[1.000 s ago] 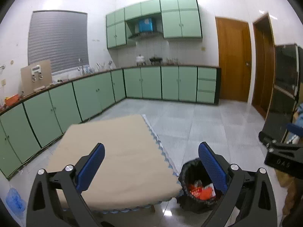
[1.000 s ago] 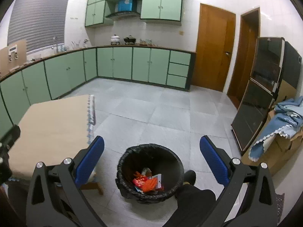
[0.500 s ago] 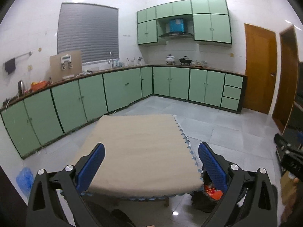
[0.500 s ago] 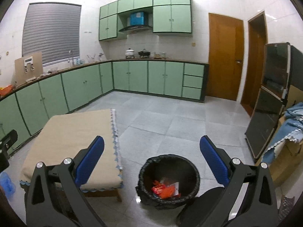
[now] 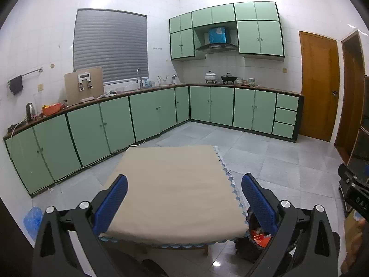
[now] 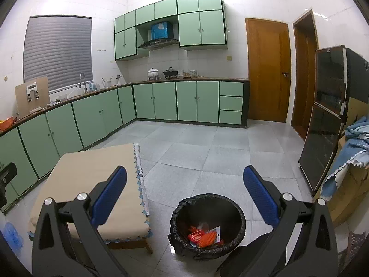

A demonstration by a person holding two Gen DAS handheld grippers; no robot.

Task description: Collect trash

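Orange wrappers (image 6: 204, 235) lie in the black-lined bin (image 6: 239, 217) beside the table (image 6: 83, 173).

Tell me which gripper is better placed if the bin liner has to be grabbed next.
Right, probably. The right gripper is open and looks down at the black-lined trash bin, whose rim shows whole. The left gripper, also open, faces the cloth-covered table, which partly hides the bin.

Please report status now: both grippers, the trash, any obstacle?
Left hand-held gripper open, empty. Right hand-held gripper open, empty. Trash in black bin. No obstacle seen.
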